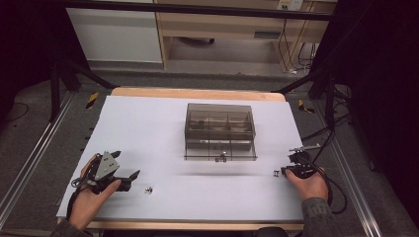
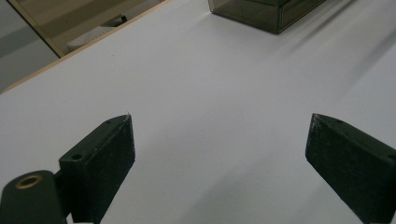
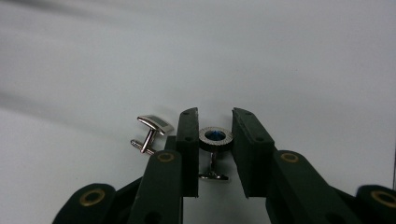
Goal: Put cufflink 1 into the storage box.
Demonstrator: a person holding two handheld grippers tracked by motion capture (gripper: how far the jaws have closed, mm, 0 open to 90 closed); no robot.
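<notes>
The right tongs [image 3: 215, 114] stood on the white counter [image 1: 163, 128] near its right front edge, their jaws narrowed around a round-faced cufflink [image 3: 215, 138] with a blue centre. Whether the pads had fully seated on it could not be told. Risk: the small round head was likely to roll or pop out under uneven pressure. A second, rectangular cufflink [image 3: 150, 132] lay just beside the left jaw and could have been knocked aside. The left tongs [image 2: 219, 154] hung open and empty. Farther off, the smoked compartment box [image 1: 220, 131] stood at mid-counter.
</notes>
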